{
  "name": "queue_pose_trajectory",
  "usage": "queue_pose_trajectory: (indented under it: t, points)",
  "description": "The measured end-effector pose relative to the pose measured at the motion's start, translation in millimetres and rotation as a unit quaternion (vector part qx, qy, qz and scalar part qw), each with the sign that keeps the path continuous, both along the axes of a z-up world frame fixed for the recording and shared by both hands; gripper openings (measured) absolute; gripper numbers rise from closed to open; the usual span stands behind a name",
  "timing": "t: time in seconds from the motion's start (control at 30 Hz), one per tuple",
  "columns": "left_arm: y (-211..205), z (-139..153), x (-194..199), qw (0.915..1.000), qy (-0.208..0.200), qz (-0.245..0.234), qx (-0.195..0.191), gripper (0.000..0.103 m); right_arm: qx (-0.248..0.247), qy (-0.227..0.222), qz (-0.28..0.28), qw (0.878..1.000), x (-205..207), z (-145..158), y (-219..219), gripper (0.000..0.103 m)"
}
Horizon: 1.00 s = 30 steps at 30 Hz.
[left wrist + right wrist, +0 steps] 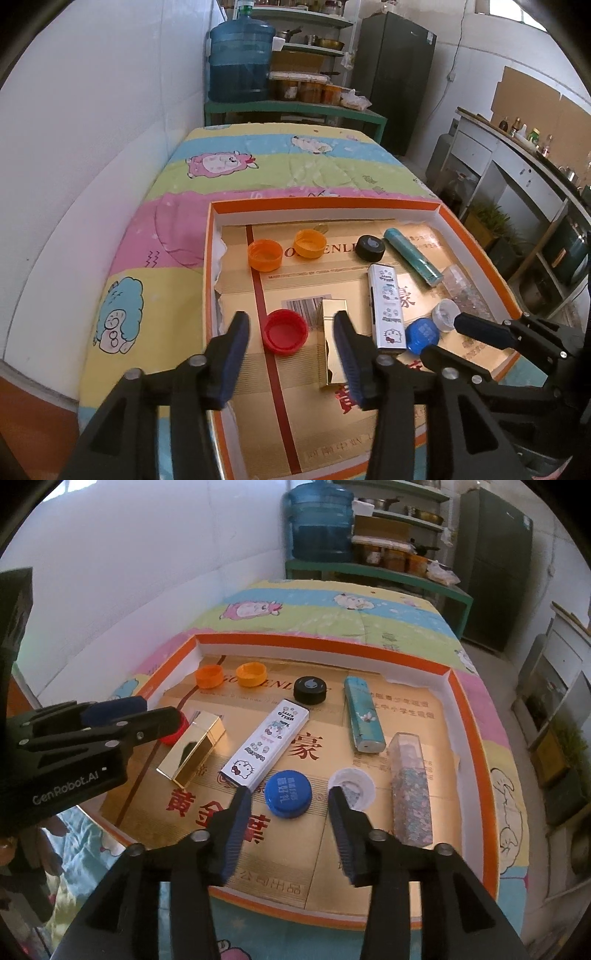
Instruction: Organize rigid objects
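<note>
An orange-rimmed tray (325, 202) (321, 647) lined with gold card holds caps and small cases. My left gripper (291, 325) is open around a red cap (285, 336), with a gold case (332, 343) under its right finger. My right gripper (290, 797) is open around a blue cap (289, 793), also in the left wrist view (422, 335). Nearby lie a white Hello Kitty case (264, 744), a white cap (351, 787), a glitter case (410, 786), a teal case (360, 713), a black cap (311, 689) and two orange caps (209, 675) (252, 674).
The tray sits on a cartoon-print quilt (258, 162) against a white wall (92, 129). Behind stand a blue water jug (240, 59), a shelf with jars (314, 85) and a dark fridge (395, 74). A counter (524, 166) runs along the right.
</note>
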<state>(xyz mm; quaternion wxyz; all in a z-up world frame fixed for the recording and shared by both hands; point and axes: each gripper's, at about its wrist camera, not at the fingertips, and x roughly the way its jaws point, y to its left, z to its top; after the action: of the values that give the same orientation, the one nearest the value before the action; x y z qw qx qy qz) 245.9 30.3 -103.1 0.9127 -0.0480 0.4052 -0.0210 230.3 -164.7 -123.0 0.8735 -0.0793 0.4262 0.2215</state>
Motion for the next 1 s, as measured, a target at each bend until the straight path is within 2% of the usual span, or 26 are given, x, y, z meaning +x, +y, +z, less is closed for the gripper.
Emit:
queue_pose_trajectory:
  t: [0.03, 0.17, 0.23, 0.63, 1.0]
  points:
    - [-0.2, 1.2, -1.5, 1.0000, -0.002, 0.000, 0.000, 0.058, 0.002, 0.000, -0.002, 1.000, -0.8, 0.8, -1.4, 0.053]
    - [-2.1, 6.4, -7.7, 1.0000, -0.010, 0.000, 0.001, 0.059, 0.007, -0.002, -0.011, 1.000, -4.4, 4.6, -6.7, 0.063]
    - [-3.5, 9.0, -11.2, 0.9999, -0.013, -0.001, 0.001, 0.062, 0.010, -0.003, -0.013, 1.000, -6.6, 6.6, -9.2, 0.072]
    - [-7.5, 23.9, -30.4, 0.9995, -0.029, 0.006, 0.005, 0.065, 0.012, -0.015, -0.060, 0.998, -20.5, 18.9, -28.2, 0.073]
    - [-13.5, 40.5, -56.5, 0.9990, -0.045, 0.004, 0.001, 0.065, 0.011, -0.029, -0.079, 0.996, -42.0, 35.7, -35.8, 0.073]
